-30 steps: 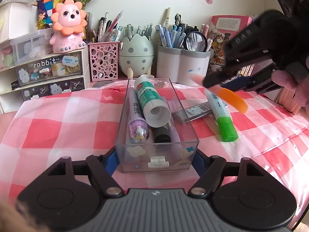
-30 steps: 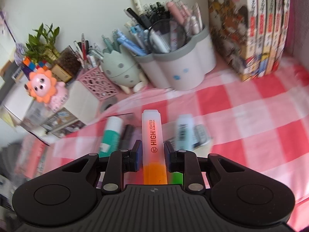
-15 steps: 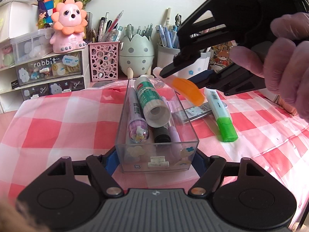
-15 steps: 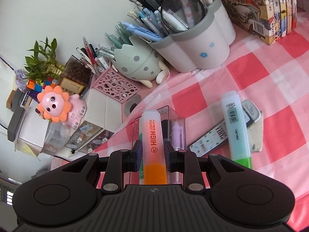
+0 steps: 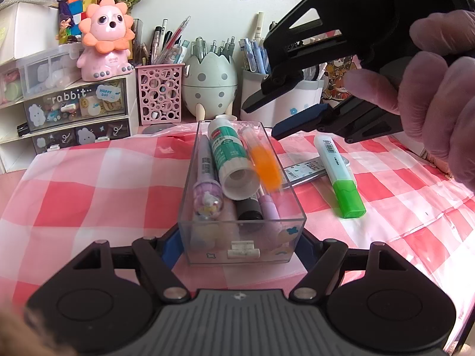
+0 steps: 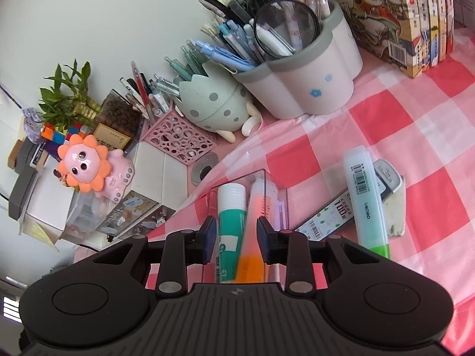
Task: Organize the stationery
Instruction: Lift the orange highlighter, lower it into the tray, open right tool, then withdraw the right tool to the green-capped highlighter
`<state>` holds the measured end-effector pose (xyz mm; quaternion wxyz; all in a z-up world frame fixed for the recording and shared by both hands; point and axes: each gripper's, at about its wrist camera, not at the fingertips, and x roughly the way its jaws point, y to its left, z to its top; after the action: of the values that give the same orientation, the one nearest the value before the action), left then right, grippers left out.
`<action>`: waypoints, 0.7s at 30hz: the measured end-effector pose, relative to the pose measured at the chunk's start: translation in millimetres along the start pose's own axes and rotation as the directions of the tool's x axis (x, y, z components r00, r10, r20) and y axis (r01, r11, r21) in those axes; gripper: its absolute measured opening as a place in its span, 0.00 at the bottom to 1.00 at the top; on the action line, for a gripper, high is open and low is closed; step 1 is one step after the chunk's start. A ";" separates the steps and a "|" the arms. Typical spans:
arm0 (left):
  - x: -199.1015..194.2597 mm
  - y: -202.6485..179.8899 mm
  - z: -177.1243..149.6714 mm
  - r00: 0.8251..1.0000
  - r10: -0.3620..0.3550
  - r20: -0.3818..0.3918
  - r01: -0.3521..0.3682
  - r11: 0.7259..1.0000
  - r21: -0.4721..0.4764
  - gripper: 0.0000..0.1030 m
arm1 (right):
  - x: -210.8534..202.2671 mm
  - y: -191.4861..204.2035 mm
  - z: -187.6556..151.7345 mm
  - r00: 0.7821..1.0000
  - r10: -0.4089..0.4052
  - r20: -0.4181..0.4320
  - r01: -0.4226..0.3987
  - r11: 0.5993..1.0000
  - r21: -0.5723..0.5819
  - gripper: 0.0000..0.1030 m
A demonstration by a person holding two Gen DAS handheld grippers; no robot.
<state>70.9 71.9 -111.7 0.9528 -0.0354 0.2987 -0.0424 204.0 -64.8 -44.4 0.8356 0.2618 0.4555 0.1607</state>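
Two items remain outside: the green highlighter (image 5: pixel 339 176), long axis parallel to the clear box (image 5: pixel 242 249) the left gripper (image 5: pixel 240 244) clamps, lies just beside the spread-jawed right gripper (image 6: pixel 236 237).

The organizer box (image 5: pixel 242 231) was clear, glossy plastic. The checked cloth (image 5: pixel 89 201) on the counter looked smooth with a slight sheen. At two o'clock, the green highlighter (image 5: pixel 341 175) was smooth plastic.

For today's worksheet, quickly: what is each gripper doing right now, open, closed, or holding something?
Left gripper: closed on the clear organizer box.
Right gripper: jaws open, holding nothing; the blurred orange highlighter is over the box.
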 end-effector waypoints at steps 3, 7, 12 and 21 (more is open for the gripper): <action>0.0 -0.6 0.0 1.000 0.000 0.000 0.000 1.000 -0.001 0.48 | -4.9 1.8 -1.1 1.000 0.007 0.006 -0.007 0.999 -0.032 0.31; 0.2 -1.1 0.2 1.000 0.000 0.000 0.000 1.000 -0.001 0.48 | -9.5 3.7 -3.2 1.000 0.009 0.011 -0.008 0.997 -0.074 0.30; 0.1 -0.9 0.2 1.000 0.000 0.000 0.000 1.000 -0.001 0.48 | -12.3 0.9 -2.2 1.000 -0.009 0.016 0.010 0.996 -0.092 0.30; 0.1 -0.7 0.2 1.000 0.000 0.000 0.000 1.000 -0.001 0.48 | -25.3 -9.6 -2.3 0.995 -0.062 0.078 0.072 0.989 -0.129 0.58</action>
<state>71.0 71.1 -111.6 0.9528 -0.0358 0.2986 -0.0425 188.9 -84.8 -34.0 0.8721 0.1965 0.4214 0.1525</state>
